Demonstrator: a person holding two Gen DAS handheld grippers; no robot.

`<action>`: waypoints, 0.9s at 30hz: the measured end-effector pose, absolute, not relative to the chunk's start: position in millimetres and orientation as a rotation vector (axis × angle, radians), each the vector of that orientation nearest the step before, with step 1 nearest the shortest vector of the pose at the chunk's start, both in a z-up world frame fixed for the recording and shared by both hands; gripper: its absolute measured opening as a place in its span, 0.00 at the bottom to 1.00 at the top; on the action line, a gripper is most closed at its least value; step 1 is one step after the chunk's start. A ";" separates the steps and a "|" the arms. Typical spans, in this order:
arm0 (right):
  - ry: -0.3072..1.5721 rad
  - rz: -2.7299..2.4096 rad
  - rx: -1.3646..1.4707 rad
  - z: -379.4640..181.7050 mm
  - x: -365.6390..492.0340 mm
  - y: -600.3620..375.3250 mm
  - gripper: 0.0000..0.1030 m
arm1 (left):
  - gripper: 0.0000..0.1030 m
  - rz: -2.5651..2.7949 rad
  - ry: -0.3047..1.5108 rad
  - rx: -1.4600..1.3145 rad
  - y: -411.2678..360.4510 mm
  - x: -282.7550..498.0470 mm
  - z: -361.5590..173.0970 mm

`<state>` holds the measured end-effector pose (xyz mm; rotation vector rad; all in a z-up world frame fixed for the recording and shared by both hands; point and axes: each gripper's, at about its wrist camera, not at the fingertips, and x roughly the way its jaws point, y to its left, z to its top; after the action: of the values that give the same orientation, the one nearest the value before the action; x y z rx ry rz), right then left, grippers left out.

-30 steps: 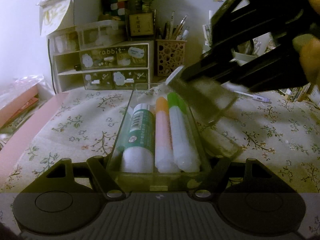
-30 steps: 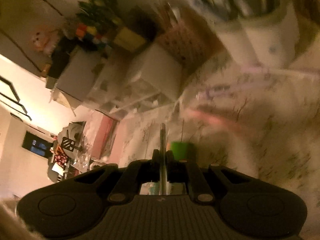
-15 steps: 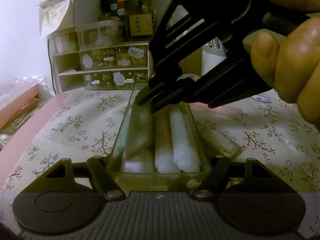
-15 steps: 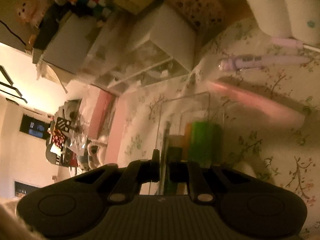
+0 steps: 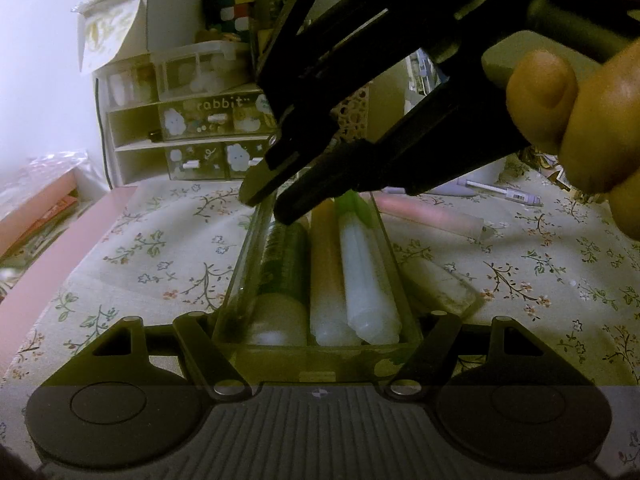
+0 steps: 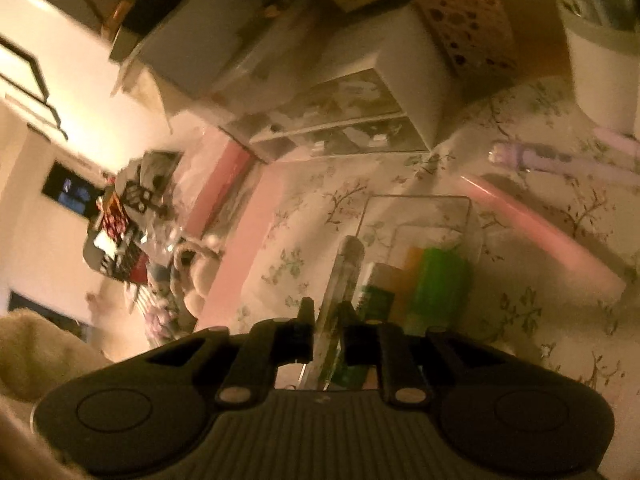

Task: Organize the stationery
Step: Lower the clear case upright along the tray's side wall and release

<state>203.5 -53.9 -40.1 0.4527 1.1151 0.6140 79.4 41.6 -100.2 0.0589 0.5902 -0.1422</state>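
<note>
left gripper (image 5: pixel 320 340): low, aimed down-forward, jaws clamped across something wide | right gripper (image 5: pixel 266 204): angled down from upper right, jaws opening, held by hand (image 5: pixel 580 132)

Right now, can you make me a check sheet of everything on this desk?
Surface: floral cloth, pink edge on the left.
Job's things: clear tray holds glue stick, orange marker, green marker.
Clutter: pink tube, clear tube and pen lie right of the tray.
Tools: left tool shut on the tray's near end; right tool jaws opening, a clear strip between them by the tray's left wall.
Cables: dark cable beside the drawers.
Surroundings: drawers, pen basket, colour cube behind.
</note>
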 end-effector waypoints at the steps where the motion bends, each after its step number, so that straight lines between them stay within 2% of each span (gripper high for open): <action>1: 1.119 0.619 0.445 -41.0 203.5 -52.6 0.18 | 0.71 -0.142 0.590 0.059 41.6 79.4 -100.2; 27: 1.159 0.656 0.328 -41.3 208.7 -45.9 0.19 | 0.71 -0.143 0.590 0.061 39.7 78.0 -100.5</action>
<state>208.7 -45.9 -41.3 0.3277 1.1587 0.6564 78.0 39.7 -100.5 0.0611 0.5898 -0.1433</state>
